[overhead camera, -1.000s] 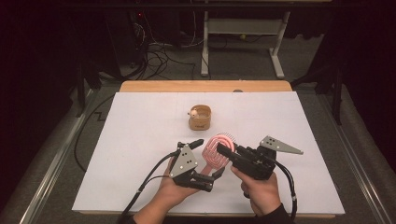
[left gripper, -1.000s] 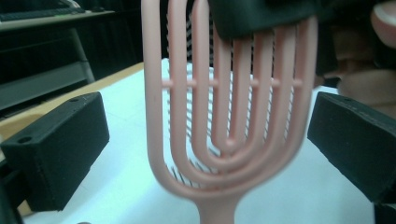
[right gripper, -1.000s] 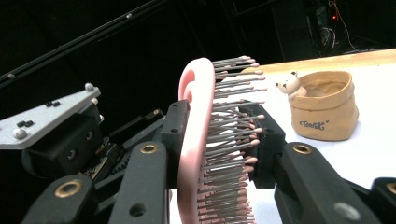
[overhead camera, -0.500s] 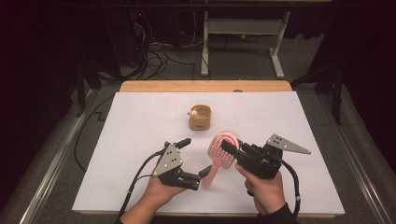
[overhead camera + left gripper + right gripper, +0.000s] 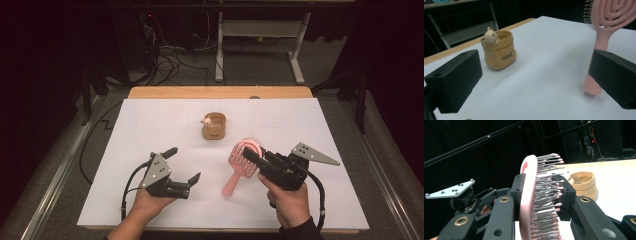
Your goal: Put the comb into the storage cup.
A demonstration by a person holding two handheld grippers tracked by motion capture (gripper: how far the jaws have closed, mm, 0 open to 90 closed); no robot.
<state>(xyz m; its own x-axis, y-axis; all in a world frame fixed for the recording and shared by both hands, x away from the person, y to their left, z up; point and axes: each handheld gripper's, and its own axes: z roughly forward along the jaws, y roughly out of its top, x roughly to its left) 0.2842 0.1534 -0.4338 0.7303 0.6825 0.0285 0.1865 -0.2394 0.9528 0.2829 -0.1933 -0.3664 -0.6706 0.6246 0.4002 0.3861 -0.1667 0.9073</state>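
Note:
A pink hairbrush (image 5: 233,181) stands tilted, its handle tip resting on the white table sheet (image 5: 150,125). My right gripper (image 5: 248,155) is shut on the brush head, one jaw on the pink back (image 5: 527,202) and the other among the bristles. My left gripper (image 5: 184,164) hangs open to the left of the brush, apart from it, with nothing between its jaws. In the left gripper view the brush handle (image 5: 600,45) rises just behind the right-hand jaw. A small tan pot (image 5: 214,126) with a little bear figure at its rim (image 5: 489,35) stands farther back.
The sheet ends in a wooden table edge (image 5: 220,92) at the far side. Behind it are a dark floor, cables and a metal frame (image 5: 260,30). The other gripper's grey plate (image 5: 449,190) shows off to the left in the right gripper view.
My left gripper has drawn away to the left from the brush handle, jaws open. The right gripper keeps hold of the brush head and has barely moved.

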